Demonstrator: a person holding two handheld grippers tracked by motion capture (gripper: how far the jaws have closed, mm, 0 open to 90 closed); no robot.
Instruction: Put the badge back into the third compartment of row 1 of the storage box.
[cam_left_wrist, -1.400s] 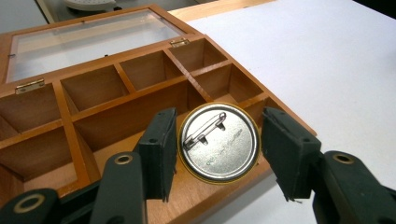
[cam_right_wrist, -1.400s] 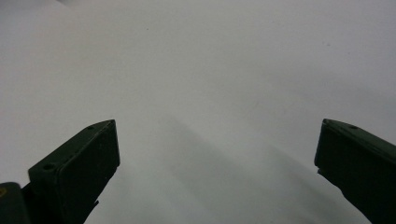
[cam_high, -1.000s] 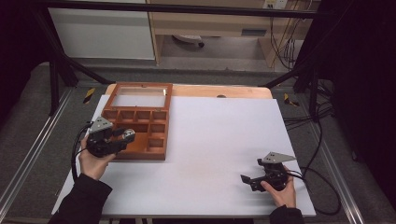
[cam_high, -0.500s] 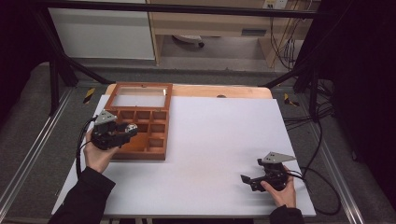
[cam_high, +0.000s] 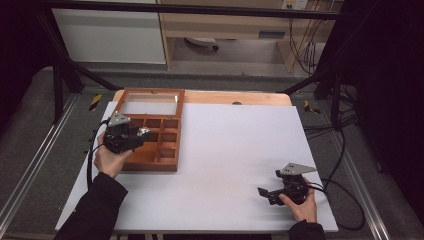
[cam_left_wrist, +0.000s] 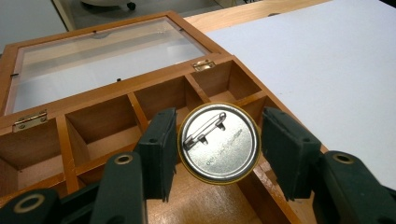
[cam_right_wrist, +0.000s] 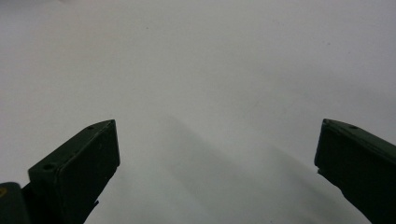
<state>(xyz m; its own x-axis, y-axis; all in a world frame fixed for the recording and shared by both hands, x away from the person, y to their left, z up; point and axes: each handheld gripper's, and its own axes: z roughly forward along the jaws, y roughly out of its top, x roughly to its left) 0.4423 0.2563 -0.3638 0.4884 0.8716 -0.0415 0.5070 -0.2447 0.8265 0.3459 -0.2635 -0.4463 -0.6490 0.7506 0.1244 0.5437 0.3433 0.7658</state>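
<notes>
Now carrying a pin badge (cam_left_wrist: 218, 143), clamped back-up in the left gripper (cam_left_wrist: 218, 149), over the wooden box (cam_high: 165, 150); next, lowering into one compartment; right gripper (cam_right_wrist: 217, 158) wide open, empty.

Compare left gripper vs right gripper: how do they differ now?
The left gripper is shut on a round pin badge; the right gripper stands open, holding nothing. The left gripper hangs over the wooden compartment box; the right gripper sits over bare white table. Both have black jaws.

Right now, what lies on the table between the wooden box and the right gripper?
Nothing: in the high view, bare white table stretches from the wooden box to the right gripper.
</notes>
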